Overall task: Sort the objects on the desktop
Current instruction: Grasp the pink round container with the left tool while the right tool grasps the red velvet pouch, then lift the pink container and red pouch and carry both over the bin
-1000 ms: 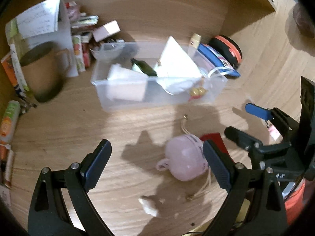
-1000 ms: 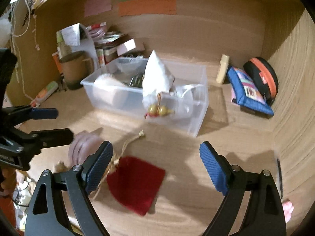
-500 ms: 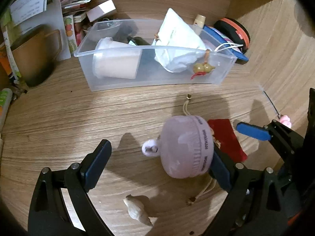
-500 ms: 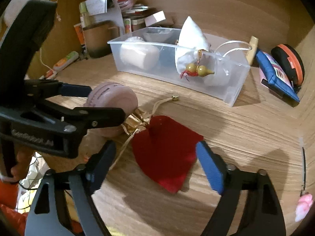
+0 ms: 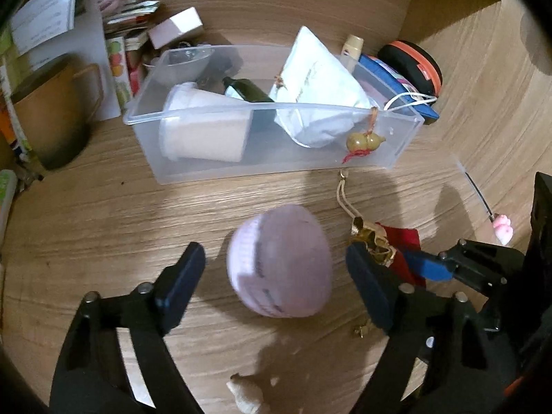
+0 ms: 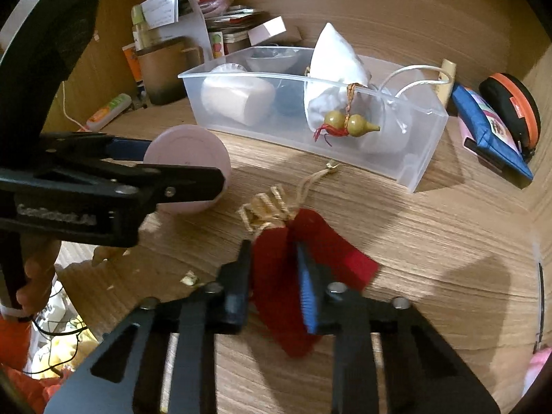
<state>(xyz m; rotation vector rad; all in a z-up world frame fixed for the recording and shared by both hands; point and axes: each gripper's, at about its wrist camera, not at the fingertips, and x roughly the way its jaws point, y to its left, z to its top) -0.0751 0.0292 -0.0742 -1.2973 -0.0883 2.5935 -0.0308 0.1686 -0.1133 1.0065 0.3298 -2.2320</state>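
Observation:
A round pink case [image 5: 279, 262] lies on the wooden desk between the fingers of my left gripper [image 5: 276, 276], which is open around it with a gap on each side. The case also shows in the right wrist view [image 6: 188, 169]. My right gripper [image 6: 276, 276] is shut on a red velvet pouch [image 6: 276, 296] with a gold drawstring top [image 6: 265, 210], bunching it up. The pouch shows in the left wrist view [image 5: 400, 238]. A clear plastic bin [image 5: 269, 169] behind holds a white cup, a dark bottle and a white bag with a gourd charm [image 5: 365, 143].
A brown mug [image 5: 51, 117], papers and boxes stand at the back left. A blue pouch [image 6: 490, 131] and a black-orange round case [image 6: 514, 110] lie at the back right. A small beige object [image 5: 246, 391] lies near my left gripper. A pink charm [image 5: 502, 229] lies at right.
My right gripper closed on the red pouch and bunched it. My left gripper moved forward so the pink case sits between its fingers.

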